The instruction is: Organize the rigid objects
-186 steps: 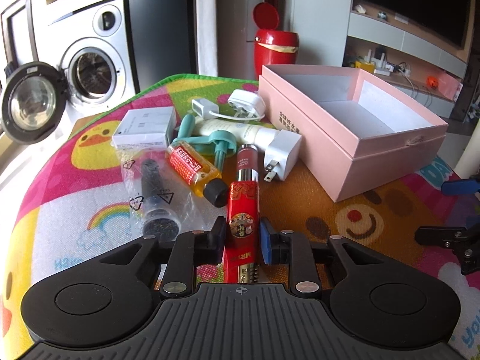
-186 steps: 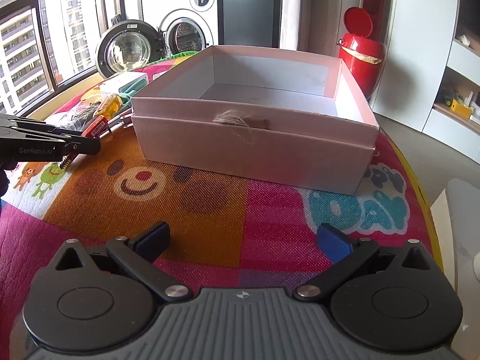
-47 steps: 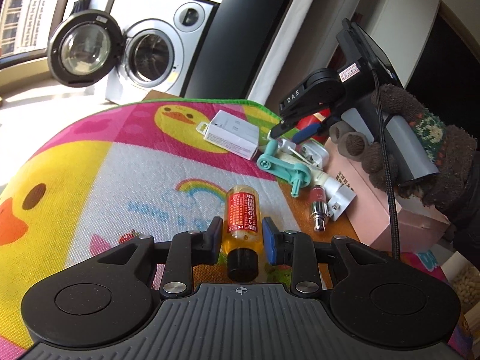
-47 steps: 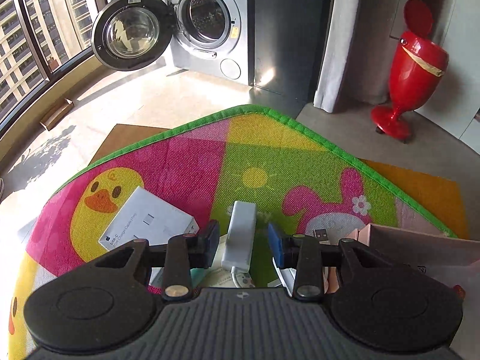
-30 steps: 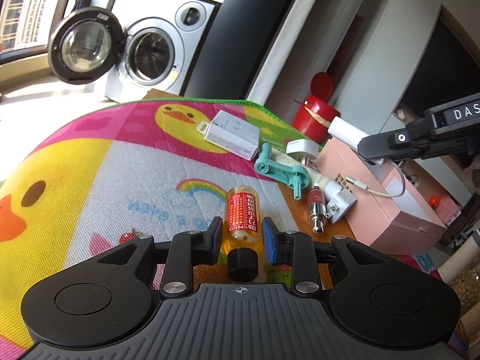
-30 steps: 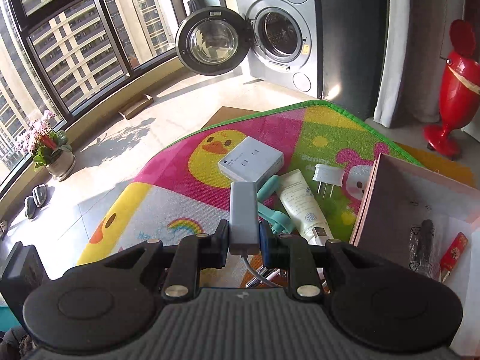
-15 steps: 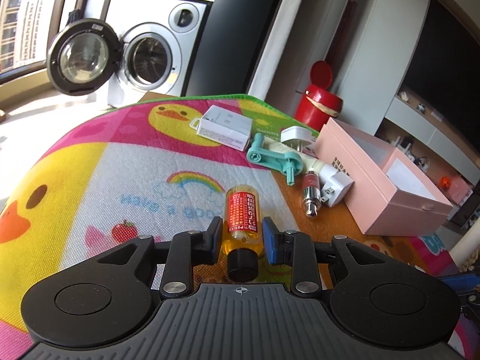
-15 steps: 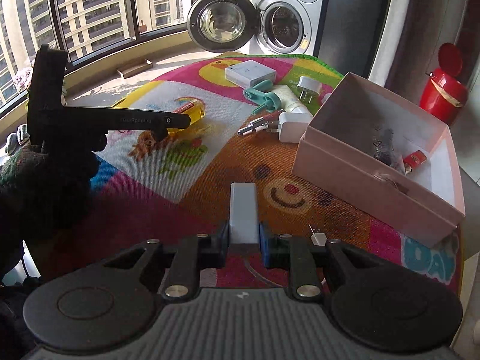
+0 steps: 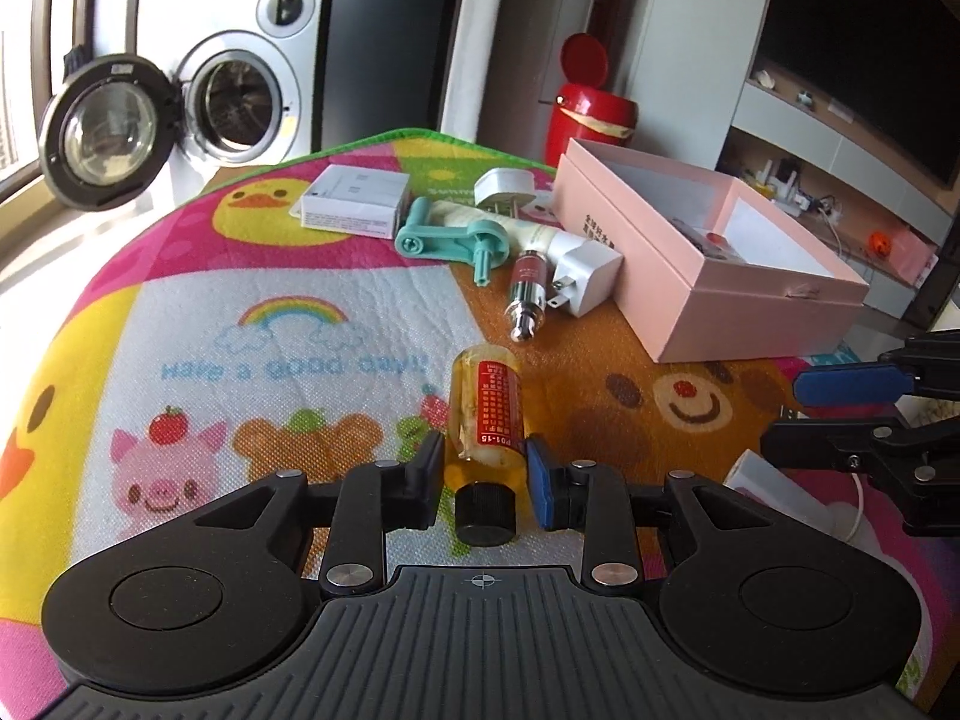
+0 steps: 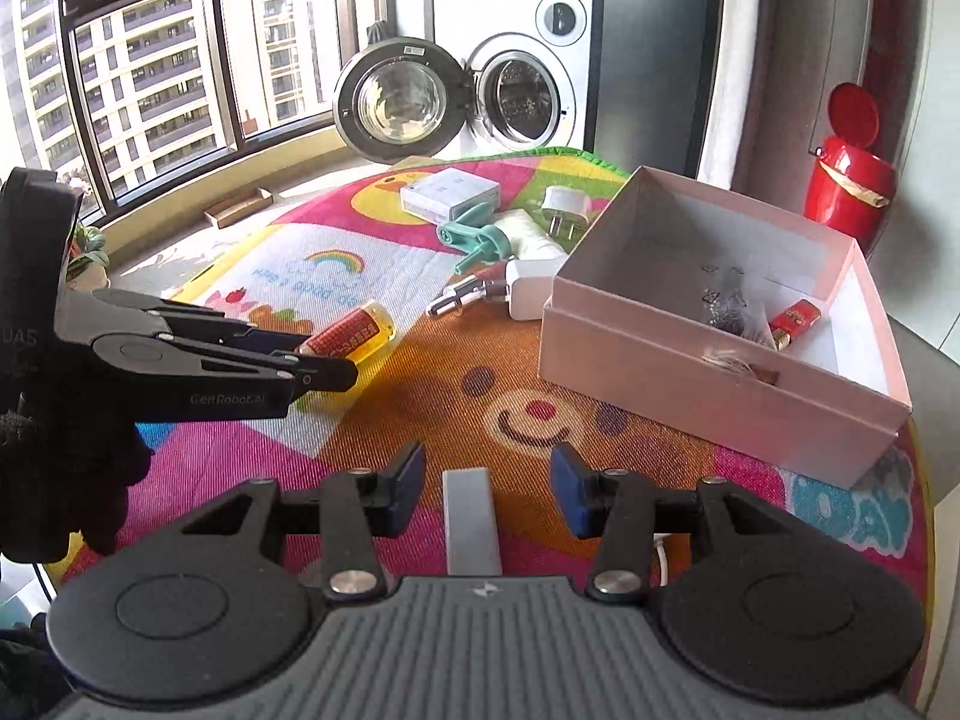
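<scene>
Left gripper (image 9: 485,463) clamped on amber oil bottle (image 9: 487,414), bottle lying on the play mat (image 9: 288,324). Right gripper (image 10: 487,483) jaws spread, white adapter (image 10: 471,519) lying loose between them on the mat. Pink box (image 10: 714,384) far right, holding a red lighter (image 10: 795,319).

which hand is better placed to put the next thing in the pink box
Left, probably. The left gripper is shut on the yellow bottle, so it only has to carry it to the pink box. The right gripper is open, with the white adapter loose on the mat between its fingers.
</scene>
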Tool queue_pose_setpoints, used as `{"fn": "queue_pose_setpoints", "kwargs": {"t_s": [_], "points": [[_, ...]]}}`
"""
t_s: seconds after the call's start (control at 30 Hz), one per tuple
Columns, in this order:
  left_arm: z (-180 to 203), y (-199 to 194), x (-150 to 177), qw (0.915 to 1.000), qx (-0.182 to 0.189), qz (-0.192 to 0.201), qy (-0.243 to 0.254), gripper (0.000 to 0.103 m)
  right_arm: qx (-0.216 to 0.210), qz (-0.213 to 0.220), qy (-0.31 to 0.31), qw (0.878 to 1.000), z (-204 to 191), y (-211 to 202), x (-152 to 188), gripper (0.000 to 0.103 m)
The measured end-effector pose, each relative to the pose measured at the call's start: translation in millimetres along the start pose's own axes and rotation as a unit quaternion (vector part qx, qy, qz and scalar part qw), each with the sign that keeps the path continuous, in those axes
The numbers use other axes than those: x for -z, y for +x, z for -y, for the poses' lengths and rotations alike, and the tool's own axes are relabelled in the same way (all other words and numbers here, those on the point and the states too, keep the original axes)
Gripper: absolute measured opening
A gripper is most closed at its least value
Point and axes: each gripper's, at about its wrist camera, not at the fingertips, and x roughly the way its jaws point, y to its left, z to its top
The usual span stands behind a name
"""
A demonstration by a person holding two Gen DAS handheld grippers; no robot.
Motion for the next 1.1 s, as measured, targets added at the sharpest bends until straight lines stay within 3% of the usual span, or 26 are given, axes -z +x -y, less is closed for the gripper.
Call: {"fn": "queue_pose_setpoints", "kwargs": {"t_s": [0.1, 0.23, 0.5, 0.53, 0.57, 0.67, 0.7, 0.93, 1.1], "points": [[-13, -6, 6, 0.9996, -0.011, 0.017, -0.019, 0.033, -0.018, 0.009, 0.021, 1.0, -9, 21, -18, 0.04], [-26, -9, 14, 0.9979, 0.009, 0.039, -0.05, 0.033, -0.017, -0.014, 0.079, 0.997, -24, 71, -45, 0.04], [-32, -10, 19, 0.996, 0.026, 0.053, -0.068, 0.033, 0.063, -0.047, 0.086, 0.993, -35, 130, -68, 0.038], [-34, -10, 19, 0.9955, 0.029, 0.054, -0.073, 0.033, 0.065, -0.049, 0.082, 0.993, -36, 128, -68, 0.035], [-36, -10, 19, 0.995, 0.032, 0.055, -0.077, 0.033, 0.061, -0.055, 0.078, 0.994, -36, 126, -68, 0.024], [-38, -10, 20, 0.994, 0.037, 0.057, -0.085, 0.033, 0.041, -0.055, 0.051, 0.996, -36, 107, -65, 0.019], [-38, -10, 20, 0.9939, 0.038, 0.057, -0.086, 0.033, 0.041, -0.052, 0.036, 0.997, -37, 97, -63, 0.012], [-41, -10, 21, 0.9928, 0.043, 0.058, -0.095, 0.033, 0.023, -0.044, -0.012, 0.999, -29, 37, -56, 0.011], [-42, -10, 21, 0.9929, 0.043, 0.058, -0.094, 0.033, 0.009, -0.047, 0.0, 0.999, -16, 8, -60, 0.011]]}}
